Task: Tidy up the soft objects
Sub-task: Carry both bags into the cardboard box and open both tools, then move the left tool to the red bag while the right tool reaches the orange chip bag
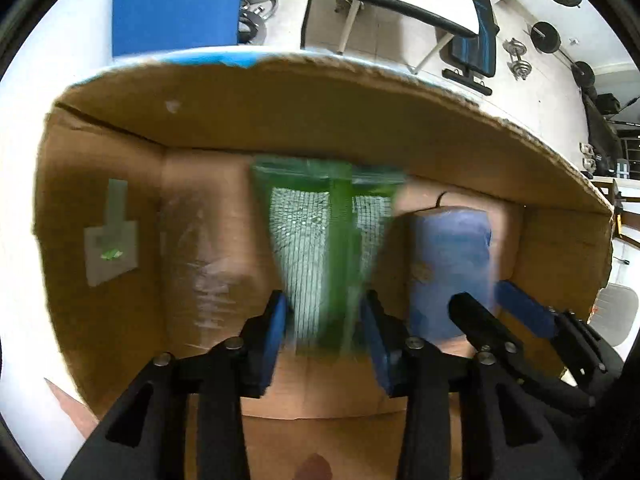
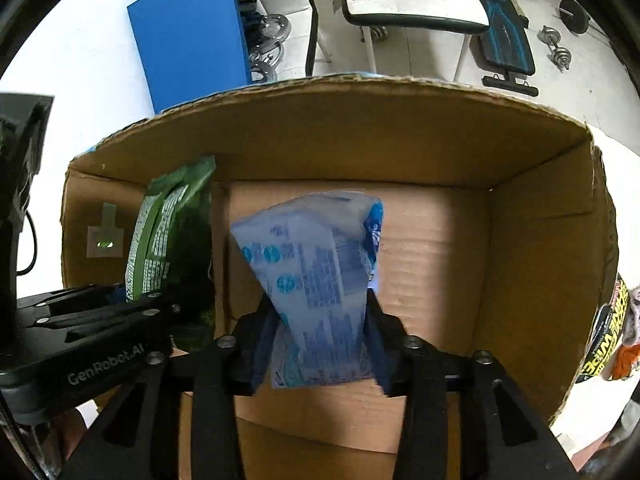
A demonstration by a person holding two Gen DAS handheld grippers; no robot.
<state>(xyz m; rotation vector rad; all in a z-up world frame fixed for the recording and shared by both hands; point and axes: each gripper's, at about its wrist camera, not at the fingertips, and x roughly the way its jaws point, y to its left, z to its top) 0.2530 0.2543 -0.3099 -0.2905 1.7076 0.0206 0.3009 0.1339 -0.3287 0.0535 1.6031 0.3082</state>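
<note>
Inside box point(image 1: 280, 128), green pack point(image 1: 320, 240) (blurred).

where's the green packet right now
The green packet hangs between the left gripper's jaws inside the cardboard box, toward its left side, just left of the blue packet at the right gripper.

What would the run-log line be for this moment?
left gripper: green packet between jaws | right gripper: blue packet between jaws | both inside cardboard box
</note>
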